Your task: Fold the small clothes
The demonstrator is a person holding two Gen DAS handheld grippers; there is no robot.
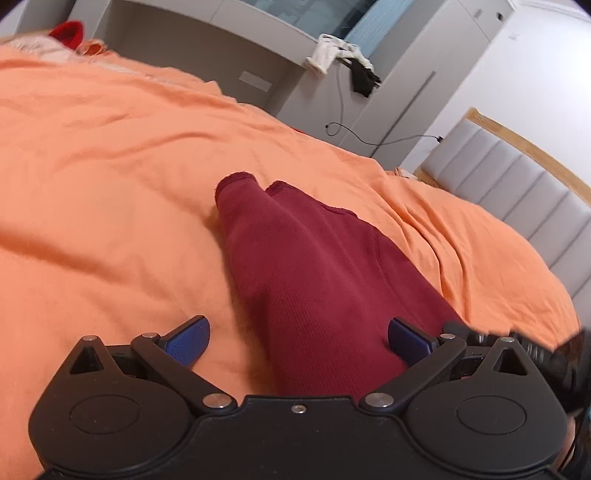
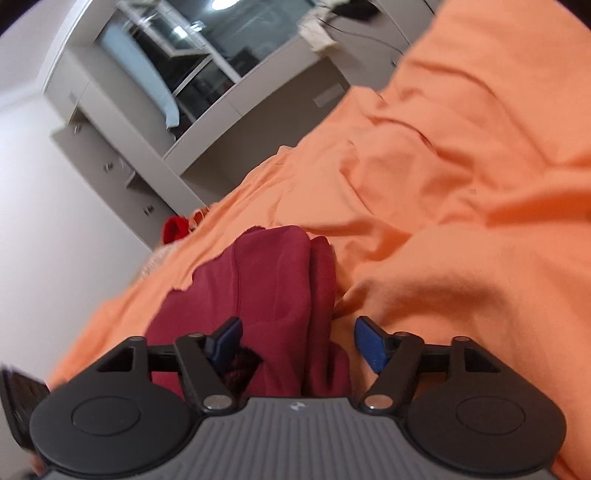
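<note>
A dark red knit garment (image 1: 310, 266) lies on the orange bed sheet (image 1: 110, 177), with two cuffed ends pointing away. My left gripper (image 1: 299, 343) is open, its blue pads (image 1: 188, 341) spread wide just above the garment's near end. In the right wrist view the same garment (image 2: 273, 288) lies bunched and folded on the sheet (image 2: 461, 221). My right gripper (image 2: 299, 343) is open, its blue pads (image 2: 371, 345) on either side of the garment's near end. Neither gripper holds anything.
A bright red cloth (image 1: 68, 32) lies at the far edge of the bed, also in the right wrist view (image 2: 175, 229). Grey cabinets (image 1: 207, 48) stand beyond the bed. A padded headboard (image 1: 517, 177) is at right. White and black clothes (image 1: 343, 59) hang over a cabinet.
</note>
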